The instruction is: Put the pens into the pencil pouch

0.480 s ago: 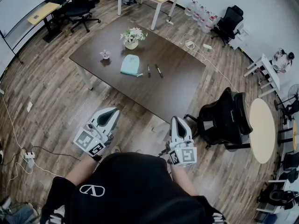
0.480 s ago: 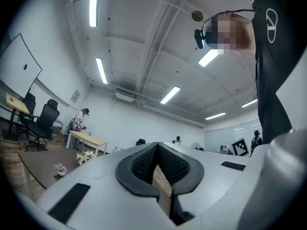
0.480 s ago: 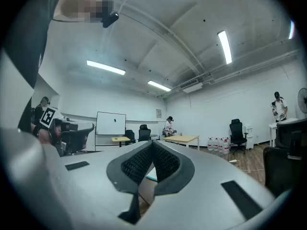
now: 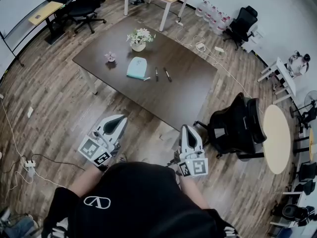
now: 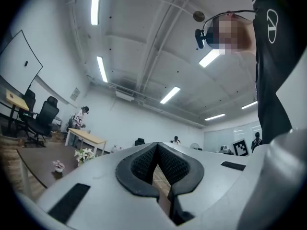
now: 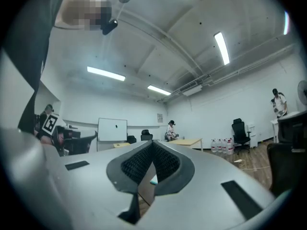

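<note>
Status: no pen has been picked up yet. You stand back from the table (image 4: 190, 95), so the step in hand is the approach.

Location of parts: the pouch (image 4: 137, 67) lies flat on the middle of the surface, nearer the far edge, where a flower vase (image 4: 139, 39) stands. Two dark pens (image 4: 156, 74) (image 4: 168, 75) lie just beside the pouch on its right, apart from each other. A third, pale pen may lie against the pouch's near corner. It is too small to confirm.

Jaw state: the left gripper (image 4: 120, 119) has its jaws together with nothing between them. The right gripper (image 4: 186, 128) is the same, closed and empty.

Pose: you hold both grippers in front of your body, side by side and well apart from the table. Each points forward toward it, roughly level.

Next move, as judged: step up to the near edge. Spread one gripper's jaws and lower them across the nearest pen. Check whether the pouch is unzipped, since its opening cannot be made out from here.
</note>
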Demonstrator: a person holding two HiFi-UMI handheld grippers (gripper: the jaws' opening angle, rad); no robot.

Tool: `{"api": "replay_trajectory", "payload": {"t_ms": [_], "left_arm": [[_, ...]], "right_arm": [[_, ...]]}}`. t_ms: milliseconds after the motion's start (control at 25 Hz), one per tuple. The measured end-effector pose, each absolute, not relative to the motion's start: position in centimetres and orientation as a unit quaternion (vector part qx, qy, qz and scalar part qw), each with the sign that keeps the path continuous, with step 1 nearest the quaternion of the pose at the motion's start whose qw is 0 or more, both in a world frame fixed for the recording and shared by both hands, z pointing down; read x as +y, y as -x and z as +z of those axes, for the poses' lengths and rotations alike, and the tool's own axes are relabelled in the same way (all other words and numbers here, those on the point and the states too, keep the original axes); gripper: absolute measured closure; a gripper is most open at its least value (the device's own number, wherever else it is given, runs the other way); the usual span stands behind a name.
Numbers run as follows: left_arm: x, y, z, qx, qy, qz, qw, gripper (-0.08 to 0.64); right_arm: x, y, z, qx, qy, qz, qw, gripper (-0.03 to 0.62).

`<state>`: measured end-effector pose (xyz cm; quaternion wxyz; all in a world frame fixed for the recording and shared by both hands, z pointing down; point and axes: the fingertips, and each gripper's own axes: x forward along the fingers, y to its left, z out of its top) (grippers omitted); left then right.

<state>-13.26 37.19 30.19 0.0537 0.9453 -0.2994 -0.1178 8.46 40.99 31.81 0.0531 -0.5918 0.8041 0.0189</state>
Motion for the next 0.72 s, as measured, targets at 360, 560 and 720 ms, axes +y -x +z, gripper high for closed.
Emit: {"api": "replay_trajectory", "payload": {"t_ms": [360, 560, 720], "left_arm": [[37.0, 11.6, 30.3, -0.309, -0.943, -0.112, 0.054, 0.558], [36.4, 9.6, 30.6, -0.322, -0.939, -0.106, 0.052, 0.558], [35.6, 8.2, 31.1, -0.341, -0.933, -0.101, 0.050, 0.558]], "right_arm": [[40.9, -10.4, 32.2, 0.811, 0.582, 0.004, 0.063, 0.594], [40.2, -12.4, 32.6, 0.818, 0.571, 0.002, 0.070, 0.594], [39.0, -14.1, 33.3, 0.826, 0.557, 0.006, 0.082, 0.594]]}}
